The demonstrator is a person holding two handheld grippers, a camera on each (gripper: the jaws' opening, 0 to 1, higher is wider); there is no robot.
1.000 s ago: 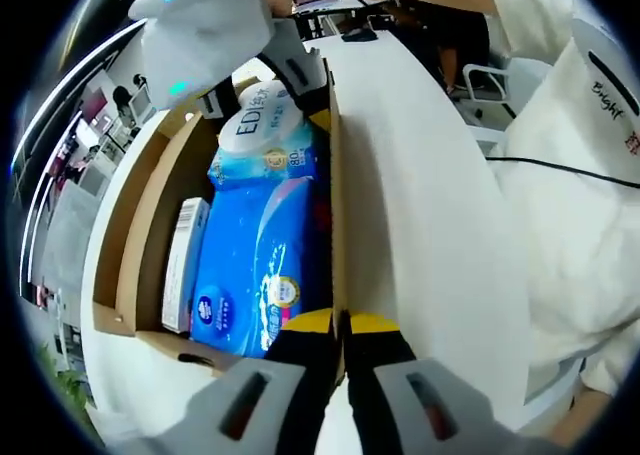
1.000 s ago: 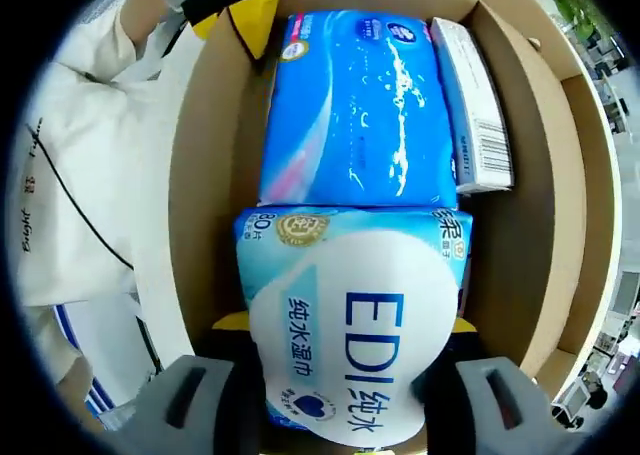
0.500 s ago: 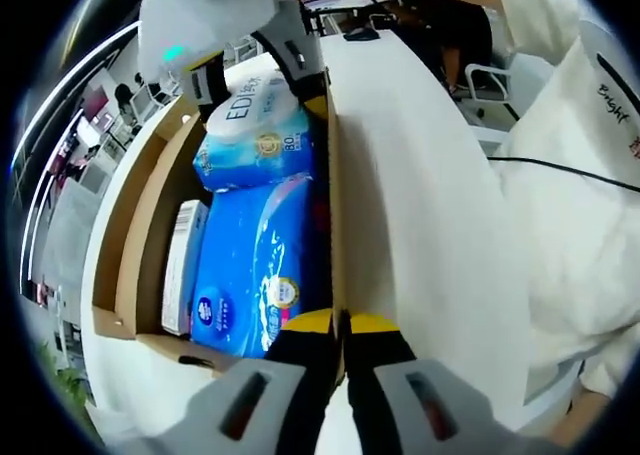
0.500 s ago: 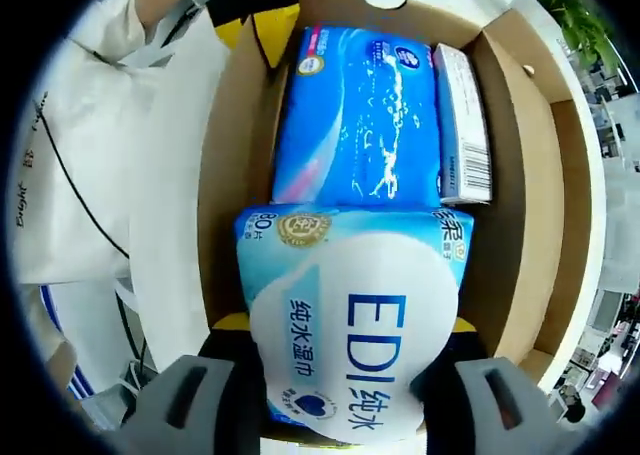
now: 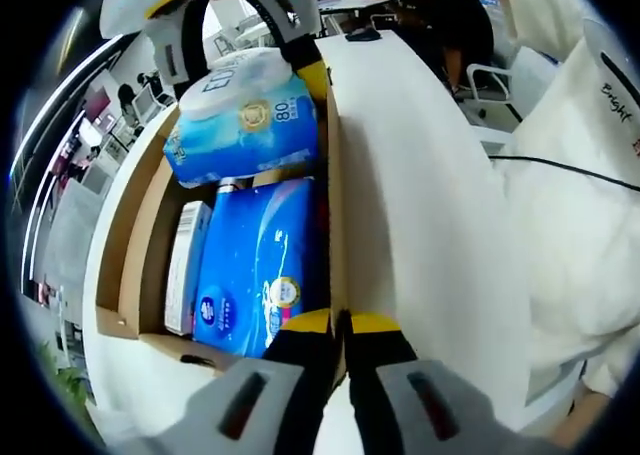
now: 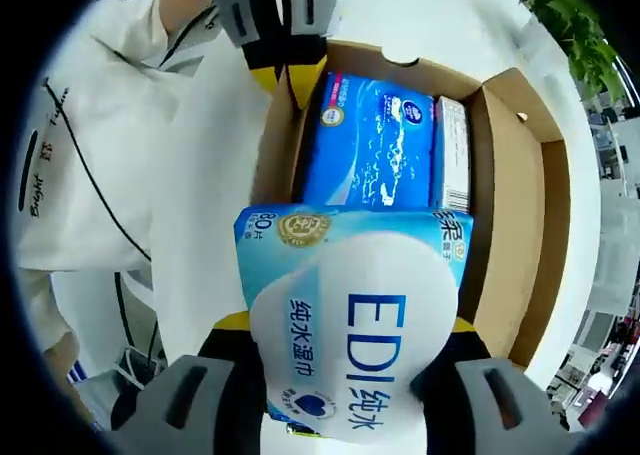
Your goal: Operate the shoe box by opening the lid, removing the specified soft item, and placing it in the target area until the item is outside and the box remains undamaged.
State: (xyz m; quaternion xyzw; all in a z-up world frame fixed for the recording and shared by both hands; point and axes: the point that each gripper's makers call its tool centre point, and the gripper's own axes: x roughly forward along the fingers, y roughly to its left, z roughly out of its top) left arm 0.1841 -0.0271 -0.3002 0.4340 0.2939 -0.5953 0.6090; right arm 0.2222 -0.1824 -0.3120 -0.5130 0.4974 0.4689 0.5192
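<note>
Gripping the pack of wet wipes (image 6: 350, 325) from both sides, the right claw (image 6: 340, 375) fills the lower centre of the right gripper view, its yellow-tipped jaws pressed against the pack's flanks. The pack is pale blue with a white lid patch printed "EDI". In the left gripper view the same pack (image 5: 240, 115) shows at the upper left, held in the right claw (image 5: 235, 35) above the open shoe box (image 5: 135, 265), clear of the items below it. The shoe box (image 6: 510, 245) is brown cardboard with its top open, sitting on a white worktop (image 6: 400, 15). Inside it lies a bright blue tissue pack (image 6: 375, 150), and just beside that, along the box wall, a narrow white carton (image 6: 450, 155) with a barcode; in the left gripper view the blue tissue pack (image 5: 255, 265) sits centre frame with the white carton (image 5: 187, 265) to its left. The left claw (image 5: 340, 325) rises from the bottom of its own view with its yellow-tipped jaws closed on the thin upright side wall of the box. In the right gripper view the left claw (image 6: 290, 75) appears at the upper left, pinching that same wall. A person's white sleeve (image 5: 580, 205) with dark lettering occupies the right of the left gripper view, crossed by a black cable (image 5: 560, 167).
</note>
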